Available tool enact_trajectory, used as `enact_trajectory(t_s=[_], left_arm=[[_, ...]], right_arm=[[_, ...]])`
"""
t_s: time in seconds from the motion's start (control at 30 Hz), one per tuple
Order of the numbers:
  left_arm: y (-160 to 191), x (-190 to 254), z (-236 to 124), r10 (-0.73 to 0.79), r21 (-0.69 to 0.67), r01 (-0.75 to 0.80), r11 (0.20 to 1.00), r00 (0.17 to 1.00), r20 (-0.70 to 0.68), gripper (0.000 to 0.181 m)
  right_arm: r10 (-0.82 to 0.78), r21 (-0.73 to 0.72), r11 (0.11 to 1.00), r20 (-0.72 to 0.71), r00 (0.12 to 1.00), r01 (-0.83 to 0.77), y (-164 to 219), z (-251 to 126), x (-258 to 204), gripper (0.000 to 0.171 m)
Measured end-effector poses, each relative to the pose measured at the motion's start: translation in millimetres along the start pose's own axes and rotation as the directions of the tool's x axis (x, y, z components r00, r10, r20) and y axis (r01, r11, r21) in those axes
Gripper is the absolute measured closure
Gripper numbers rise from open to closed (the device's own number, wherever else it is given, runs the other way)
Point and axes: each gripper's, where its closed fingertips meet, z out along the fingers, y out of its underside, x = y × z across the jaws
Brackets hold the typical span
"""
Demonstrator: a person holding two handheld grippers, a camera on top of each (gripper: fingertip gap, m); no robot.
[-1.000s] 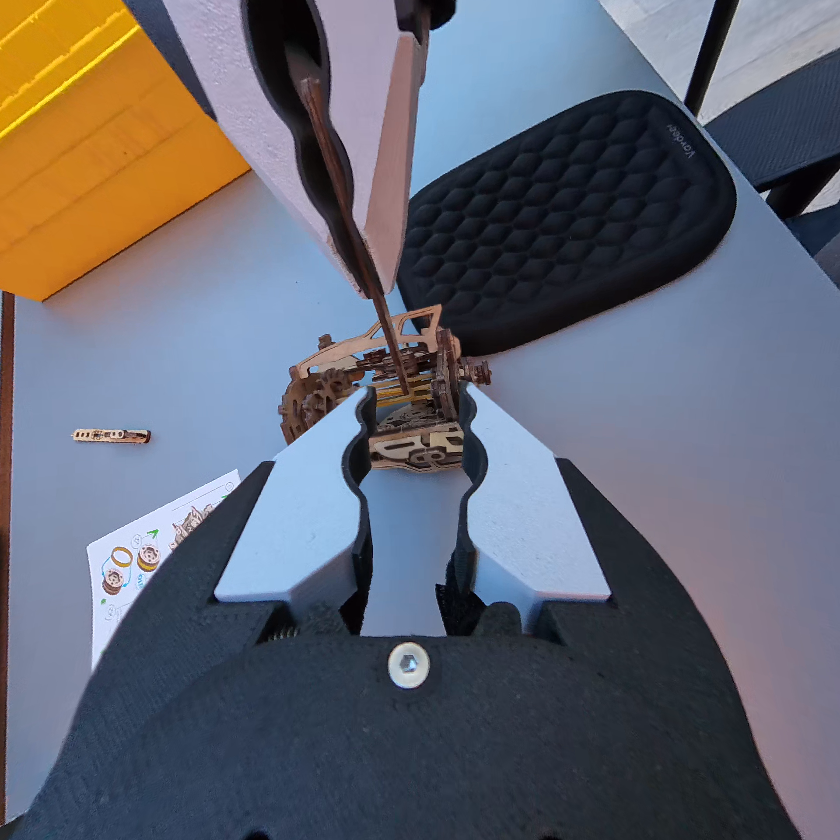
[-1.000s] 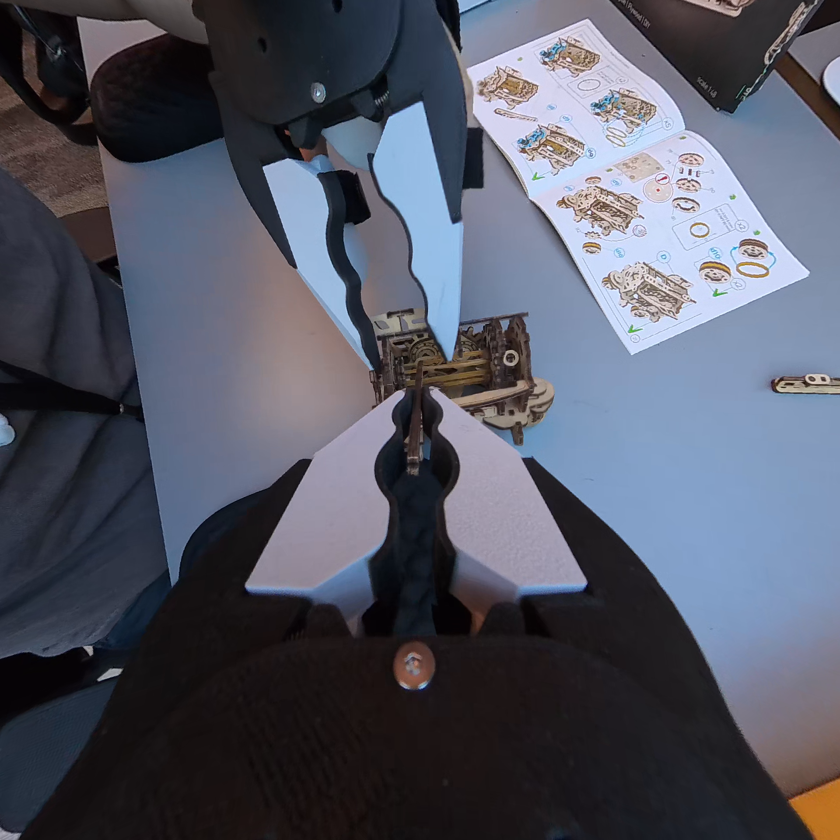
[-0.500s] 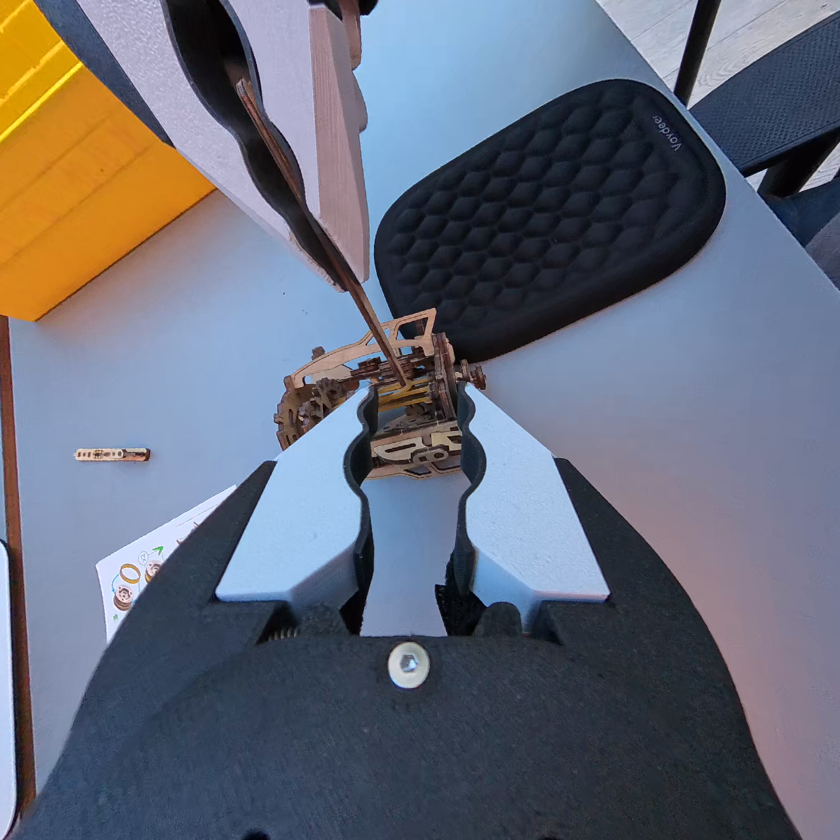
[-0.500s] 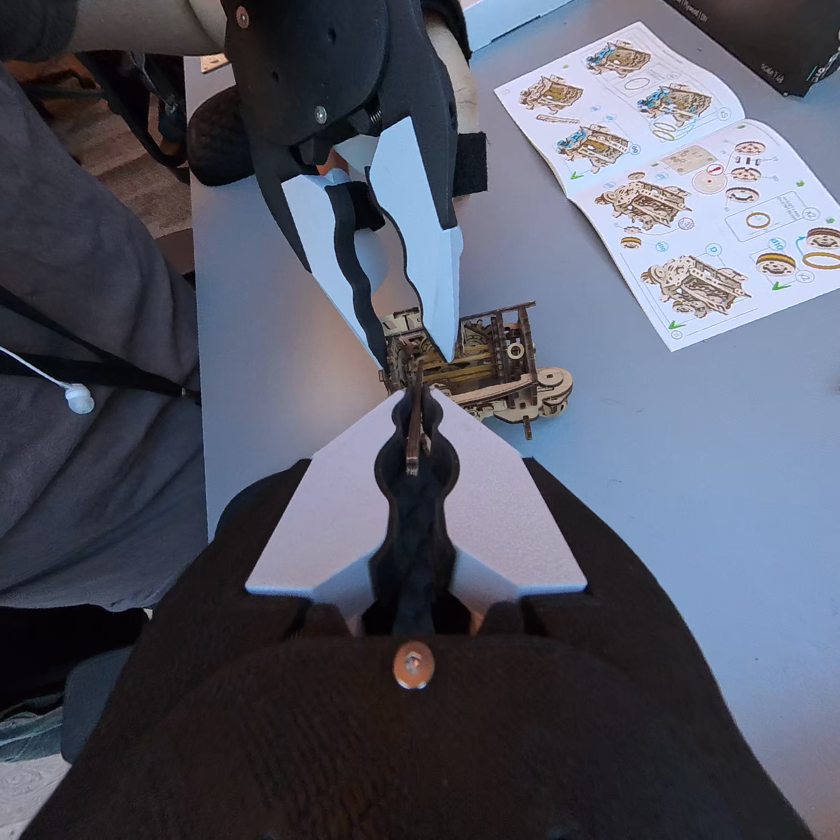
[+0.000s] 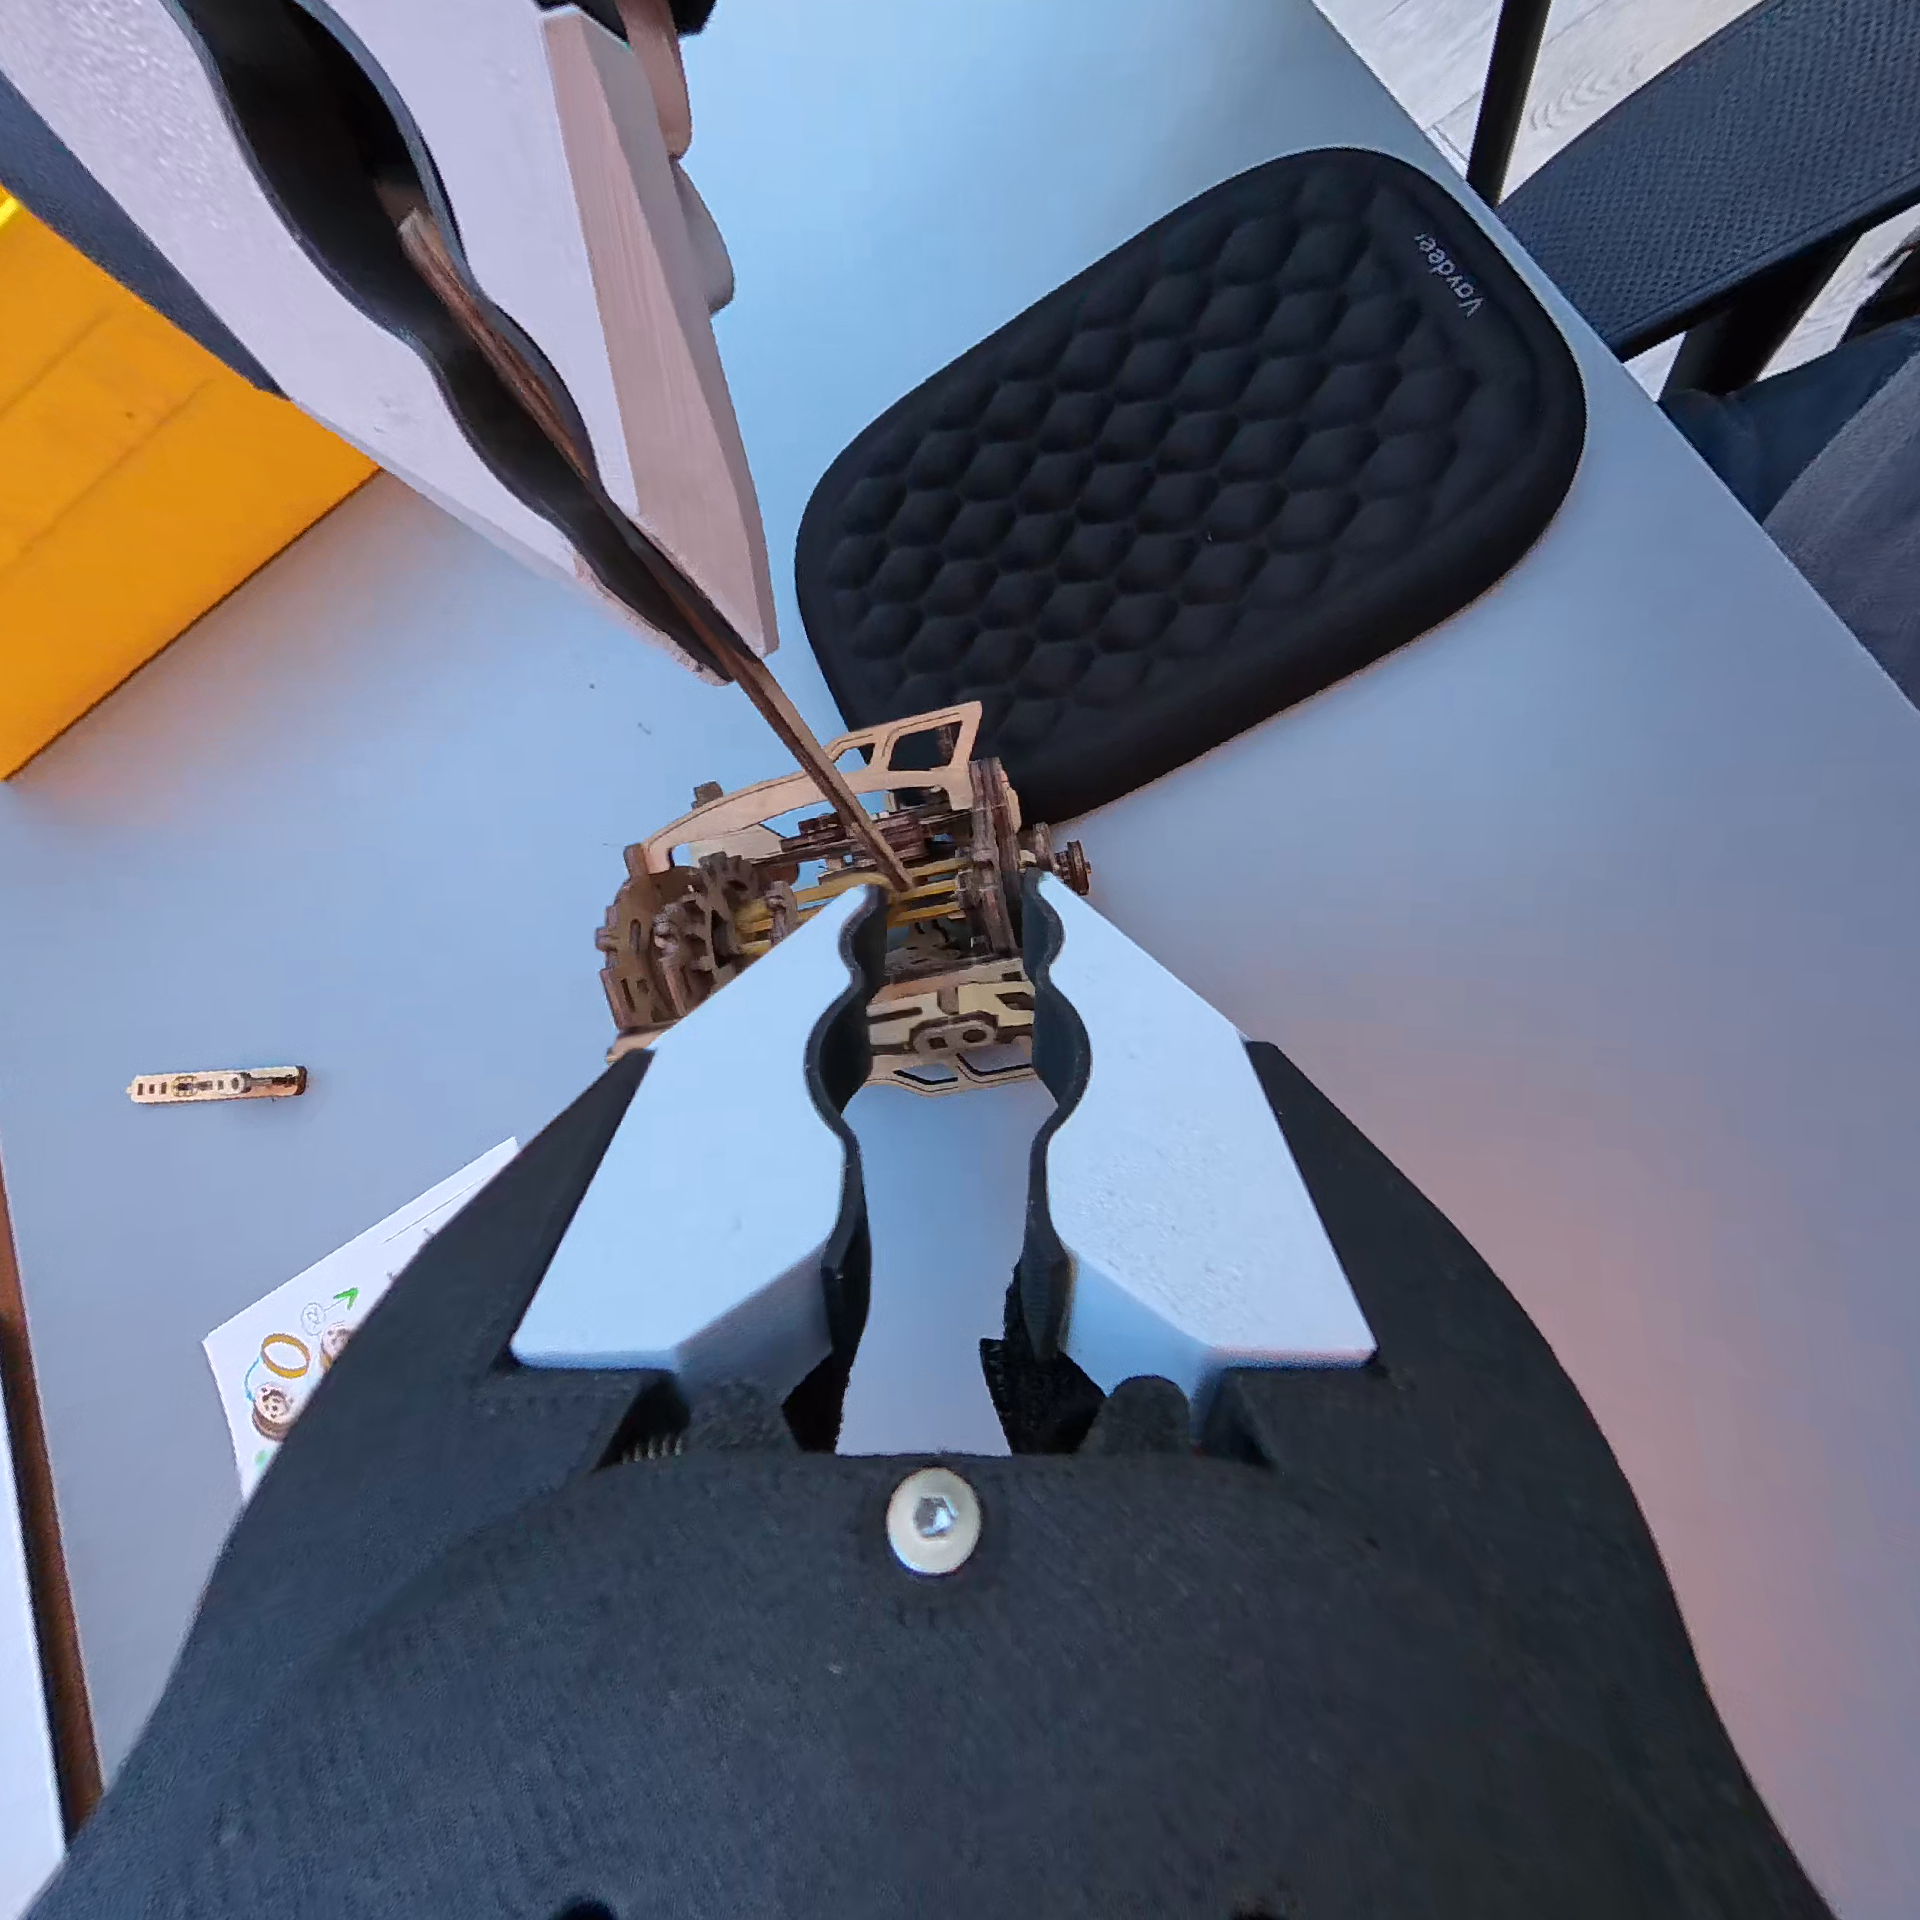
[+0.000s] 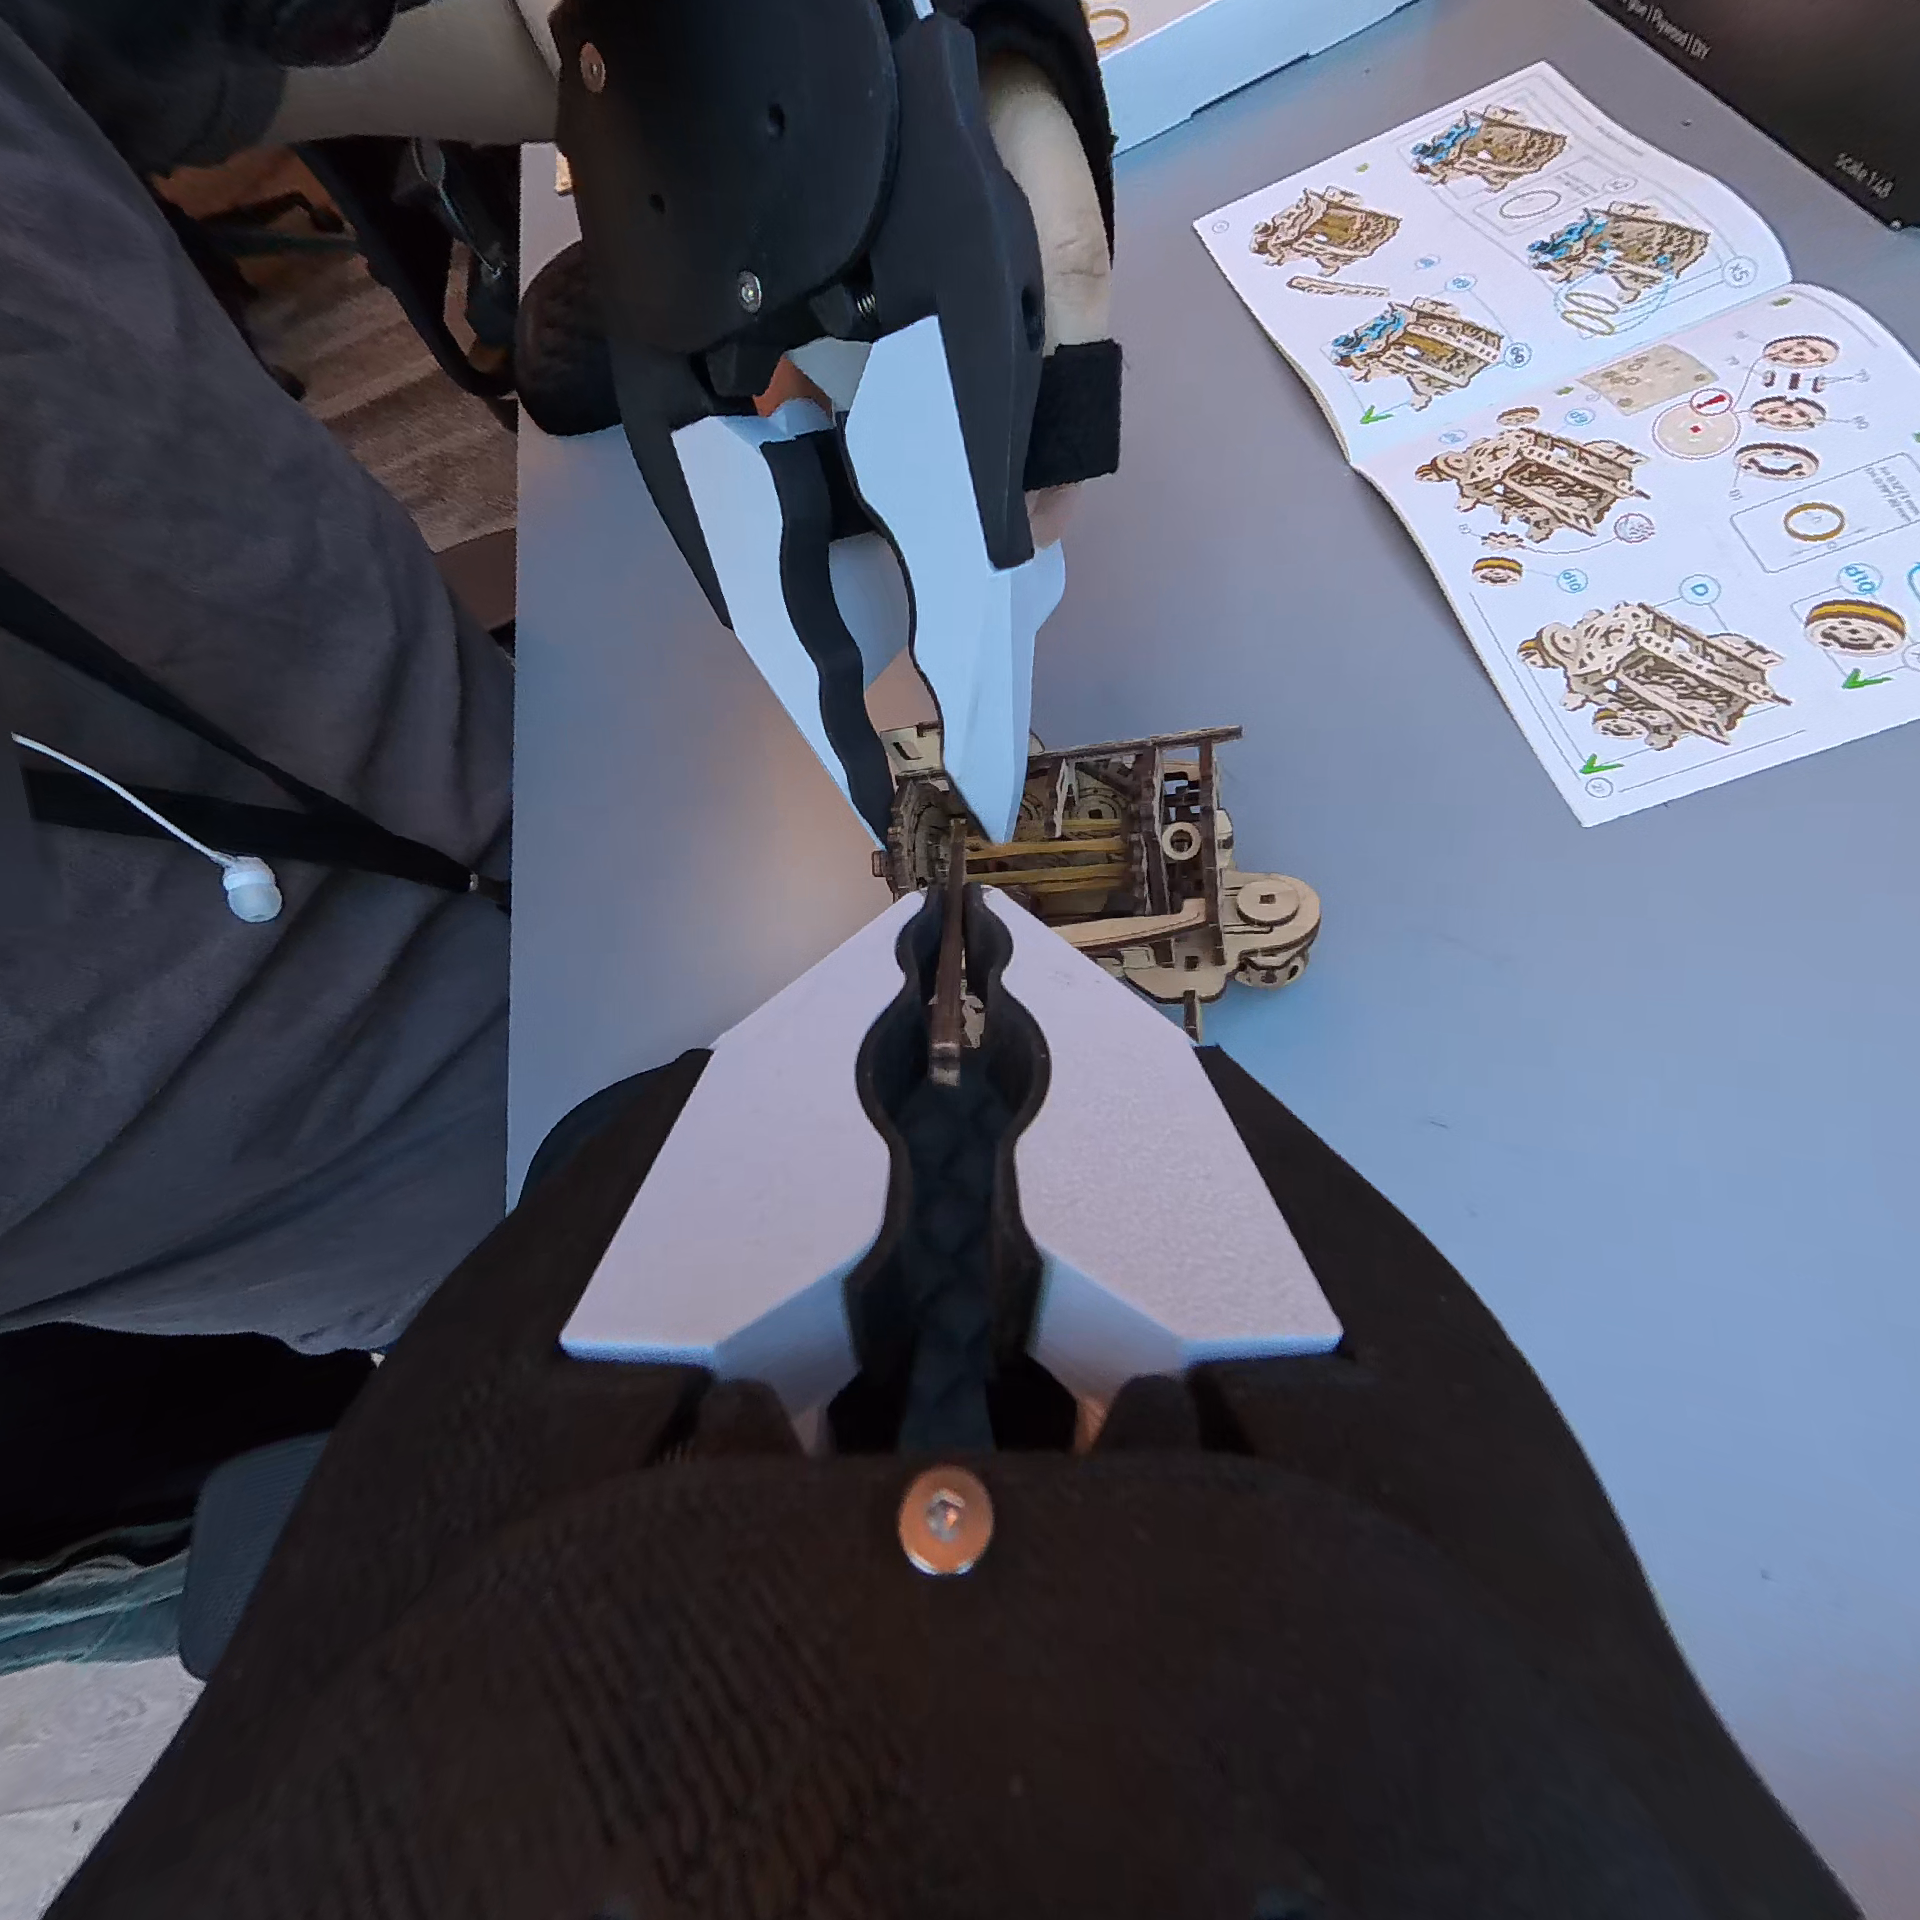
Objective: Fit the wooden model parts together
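The wooden model (image 5: 790, 894), a small vehicle frame with gears and yellow bands, stands on the grey table (image 5: 1455, 935). My left gripper (image 5: 940, 904) is shut on its near end block, one finger on each side. My right gripper (image 5: 727, 655) comes in from the upper left, shut on a thin dark wooden strip (image 5: 821, 790) whose tip reaches into the top of the model. In the right wrist view the strip (image 6: 948, 987) stands edge-on between the pads of the right gripper (image 6: 951, 904). There the left gripper (image 6: 935, 821) clamps the model (image 6: 1164, 862) from above.
A black honeycomb pad (image 5: 1195, 488) lies just behind the model. A yellow box (image 5: 125, 520) is at the far left. A small loose wooden piece (image 5: 218, 1086) lies to the left. An open instruction booklet (image 6: 1610, 436) lies beside the model. A person in grey clothing (image 6: 208, 623) sits at the table edge. About 5 cm separates my left fingertips from my right.
The right gripper has swung to the left and come closer, so the strip leans more steeply. Its tip stays in the model. The left gripper keeps its hold.
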Motion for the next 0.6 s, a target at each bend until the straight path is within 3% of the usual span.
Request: enact_trajectory(t_s=[0.07, 0.6], left_arm=[[0.2, 0.8, 0.2, 0.006, -0.012, -0.006, 1.0, 1.0, -0.012, 0.162], [0.9, 3.5, 1.6, 0.017, -0.061, -0.021, 0.998, 0.998, -0.062, 0.168]], right_arm=[[0.0, 0.05, 0.999, 0.065, 0.998, -0.003, -7.7, -1.1, -8.5, 0.17], [-0.102, -0.02, 0.995, -0.128, 0.987, 0.1, 2.7, -16.0, 15.6, 0.17]])
